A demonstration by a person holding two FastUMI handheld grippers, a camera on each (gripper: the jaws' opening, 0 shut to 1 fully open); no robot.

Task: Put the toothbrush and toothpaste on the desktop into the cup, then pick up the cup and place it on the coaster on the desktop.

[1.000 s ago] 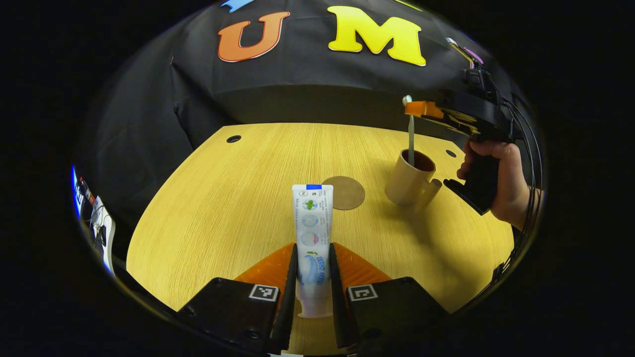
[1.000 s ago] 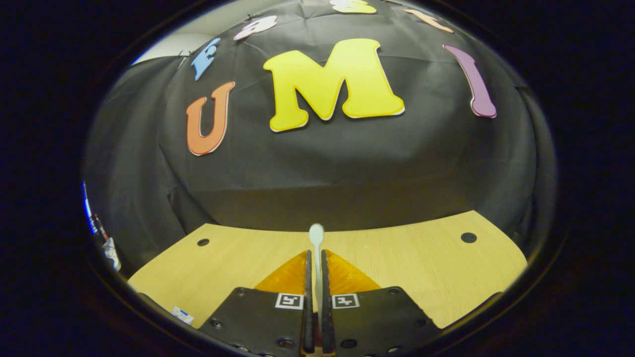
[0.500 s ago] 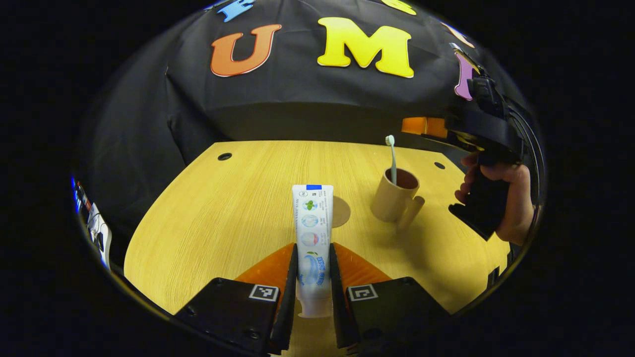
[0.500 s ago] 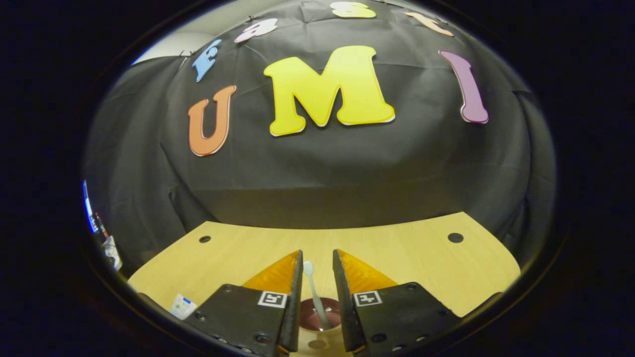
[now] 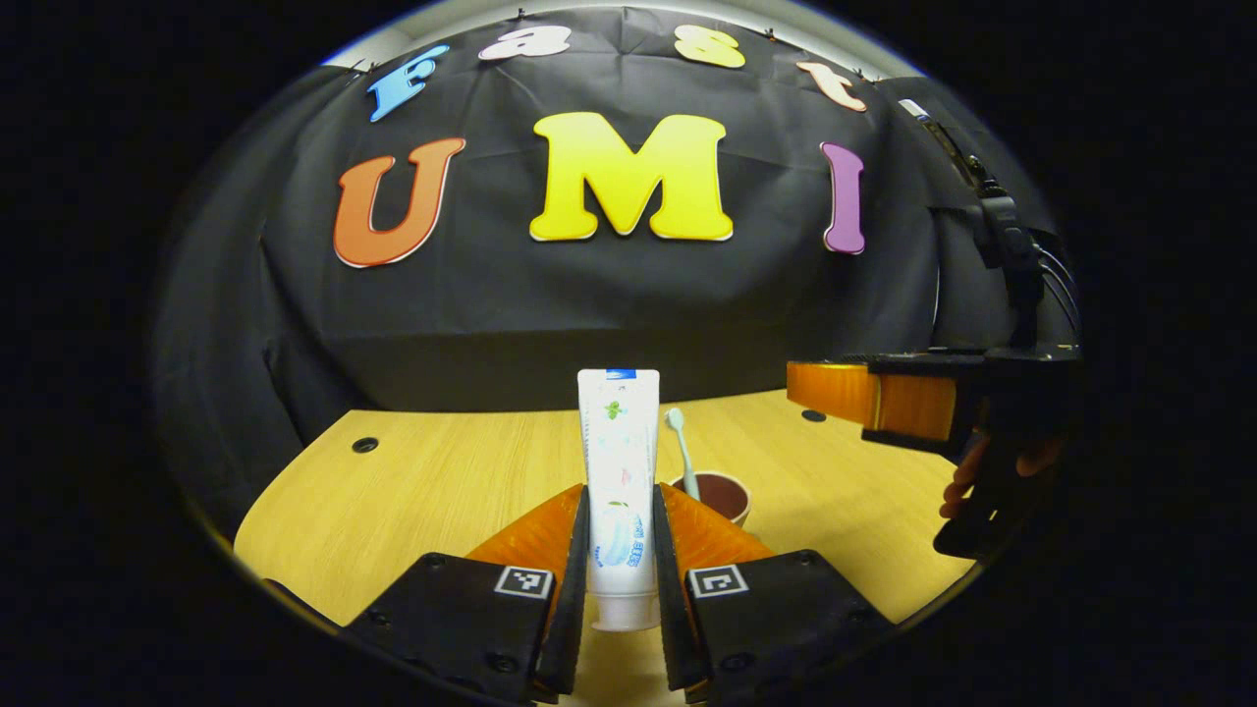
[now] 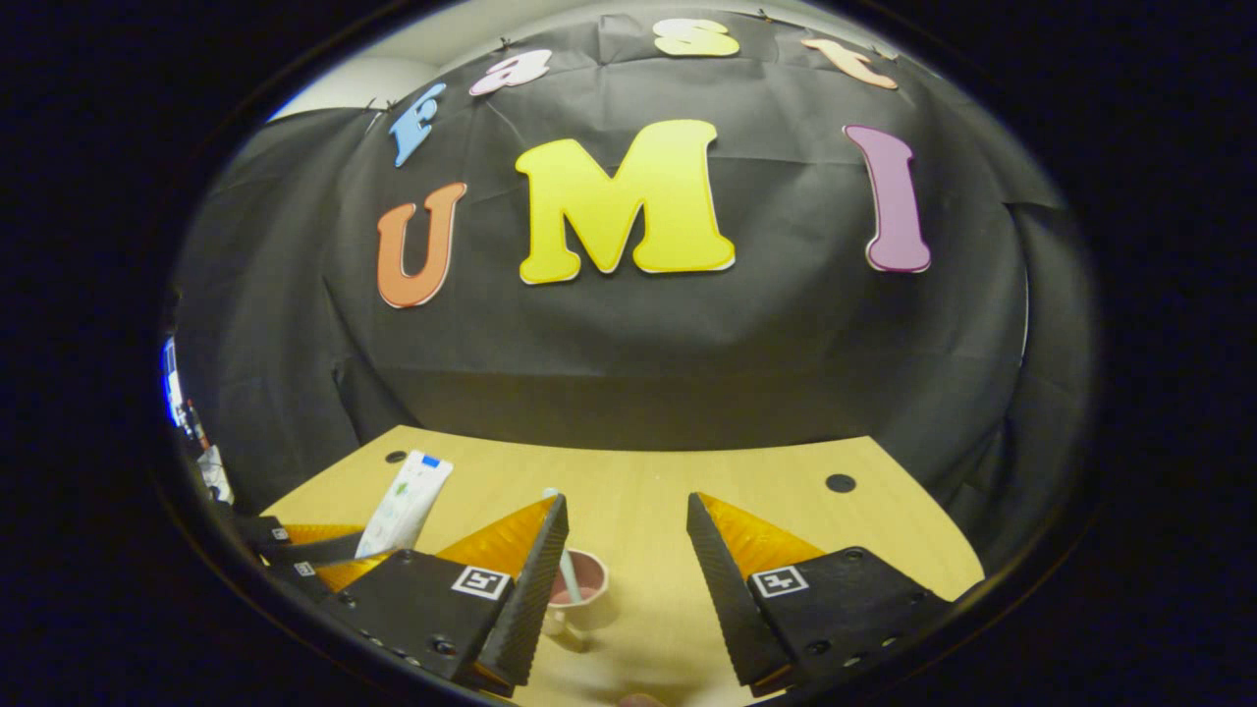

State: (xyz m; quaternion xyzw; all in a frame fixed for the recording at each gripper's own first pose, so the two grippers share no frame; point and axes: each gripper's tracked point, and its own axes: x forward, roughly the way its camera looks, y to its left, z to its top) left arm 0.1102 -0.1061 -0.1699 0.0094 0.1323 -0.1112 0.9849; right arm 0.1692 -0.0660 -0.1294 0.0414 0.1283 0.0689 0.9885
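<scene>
The left gripper [image 5: 621, 550] is clamped on the upright toothpaste [image 5: 619, 481]. Beyond it the toothbrush [image 5: 682, 462] stands in the cup [image 5: 725, 496], which sits on the worktop [image 5: 442, 481] beneath the right gripper [image 6: 624, 570], its fingers apart.

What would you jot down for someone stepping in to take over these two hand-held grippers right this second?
Left gripper: shut on the toothpaste, tube held upright above the desktop, near the cup.
Right gripper: open and empty, held above the cup; a hand holds it.
Toothbrush: standing in the cup, head up.
Coaster: I can't make it out from here.
Done: toothbrush is in the cup.
Left: lower the toothpaste into the cup, let go, then lift the cup and set it on the coaster.
</scene>
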